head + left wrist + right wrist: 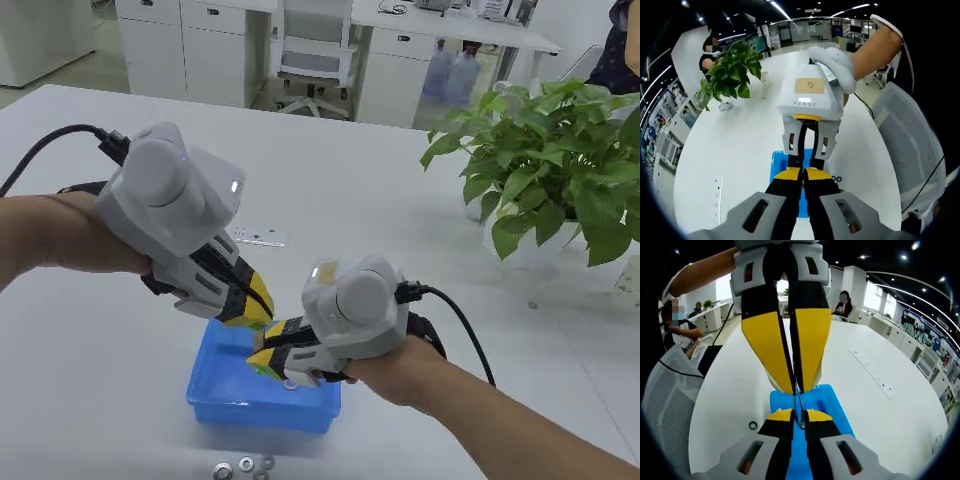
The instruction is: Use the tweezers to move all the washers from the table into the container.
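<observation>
left gripper [253, 308] fingers clamped tight on the thin metal tweezers [798, 407], right gripper [268, 362] fingers pinched in on them too, both over the blue plastic container [260, 410] near the white tabletop's [400, 200] near edge. small metal washers [245, 467] lie just beside the container, nearer that edge. leafy green potted plant [550, 170] at the right edge; white cabinets [190, 50] beyond the far edge.

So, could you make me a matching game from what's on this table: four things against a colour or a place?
Things:
1 container
2 plant
3 washers
4 tweezers

Matches:
a green and leafy
b lying on the table, beside the container
c blue
d thin metal, held above the container

Pairs: 1c, 2a, 3b, 4d.
</observation>
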`<state>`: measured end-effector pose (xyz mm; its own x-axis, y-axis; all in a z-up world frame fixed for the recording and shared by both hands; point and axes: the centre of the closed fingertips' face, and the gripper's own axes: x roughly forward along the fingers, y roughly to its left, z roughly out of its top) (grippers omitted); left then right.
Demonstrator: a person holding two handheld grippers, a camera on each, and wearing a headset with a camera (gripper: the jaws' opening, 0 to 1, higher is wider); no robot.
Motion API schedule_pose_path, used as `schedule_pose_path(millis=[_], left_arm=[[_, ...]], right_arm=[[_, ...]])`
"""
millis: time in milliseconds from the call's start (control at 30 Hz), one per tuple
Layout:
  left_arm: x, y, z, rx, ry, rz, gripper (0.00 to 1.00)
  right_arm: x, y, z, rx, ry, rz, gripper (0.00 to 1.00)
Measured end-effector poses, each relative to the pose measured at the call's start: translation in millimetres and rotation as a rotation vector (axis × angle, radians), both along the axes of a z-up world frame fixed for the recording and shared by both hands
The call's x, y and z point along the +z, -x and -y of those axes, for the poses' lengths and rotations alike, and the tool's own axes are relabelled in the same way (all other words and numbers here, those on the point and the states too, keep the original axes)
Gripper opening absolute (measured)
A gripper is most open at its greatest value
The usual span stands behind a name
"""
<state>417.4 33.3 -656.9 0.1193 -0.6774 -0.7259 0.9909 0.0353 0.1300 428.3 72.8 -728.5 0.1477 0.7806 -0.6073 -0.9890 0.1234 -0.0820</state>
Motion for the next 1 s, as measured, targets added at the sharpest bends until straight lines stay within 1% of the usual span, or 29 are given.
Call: schedule_pose_path(millis=[167,367,467,567,700,1000], left_arm=[[-11.1,-5.6,-0.1,0.008,0.001,-0.003,0.05],[-23.6,-10.0,-1.4,0.033,0.001,-0.019,0.05],[-29.1,-11.9,-2.5,0.041,0.000,-0.023,0.05],[-31.4,-11.7,-2.7,0.043,0.002,-0.028,0.05],[-36.6,-12.9,-3.4,0.048,0.003,-0.026,0.05],[-44.5,-11.2,-3.4,0.046,-0.008,-0.033,0.05]], right_arm=[[-11.4,-4.8,0.1,0.006,0.006,-0.006,0.09],[-25.6,-8.2,0.2,0.026,0.028,-0.013,0.09],[-30.4,-9.0,-0.4,0.032,0.034,-0.018,0.09],[-32.8,-7.5,-1.1,0.047,0.036,-0.021,0.10],[-37.7,-8.8,-0.8,0.052,0.045,-0.022,0.10],[-45.7,-6.9,-0.1,0.065,0.069,-0.023,0.10]])
